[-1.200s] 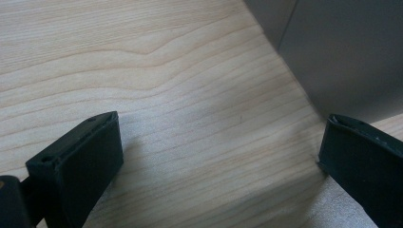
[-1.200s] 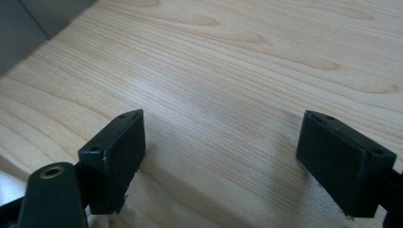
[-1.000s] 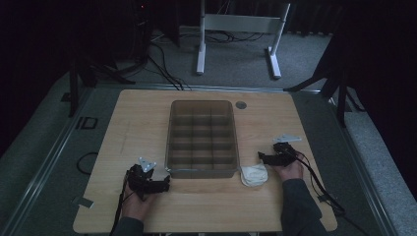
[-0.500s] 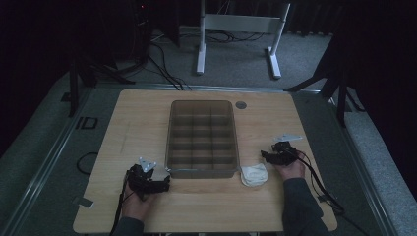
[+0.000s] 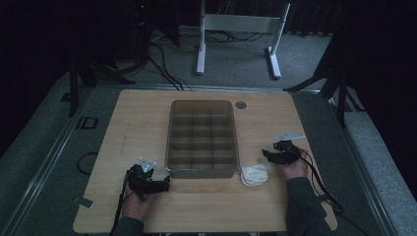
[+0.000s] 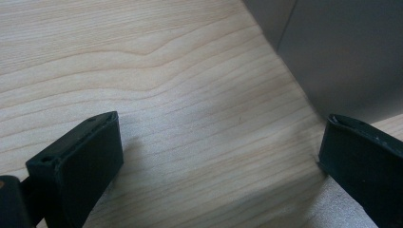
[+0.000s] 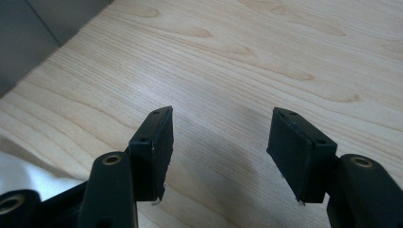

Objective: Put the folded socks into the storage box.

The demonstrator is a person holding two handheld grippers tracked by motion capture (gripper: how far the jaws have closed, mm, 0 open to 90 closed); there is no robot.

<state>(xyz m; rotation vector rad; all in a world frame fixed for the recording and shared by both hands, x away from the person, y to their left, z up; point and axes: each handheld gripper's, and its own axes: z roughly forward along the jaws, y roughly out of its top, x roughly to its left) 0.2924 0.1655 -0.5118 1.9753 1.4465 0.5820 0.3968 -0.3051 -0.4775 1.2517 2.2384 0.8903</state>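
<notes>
two grippers stand wide open, holding nothing. right gripper (image 5: 272, 155) sits just beside the white cloth (image 5: 253, 174) near the table's (image 5: 147, 113) front edge, right of the divided tray (image 5: 201, 138). best to approach low, pinching a raised fold. left gripper (image 5: 156, 185) waits by the tray's front-left corner.

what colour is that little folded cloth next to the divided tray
White, slightly off-white in the dim light. The cloth shows best in the high view, beside the tray.

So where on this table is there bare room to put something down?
Bare wood lies left of the divided tray and along the far edge beside the small round disc. It is crowded at the tray's near corners: left gripper, right gripper and white cloth.
</notes>
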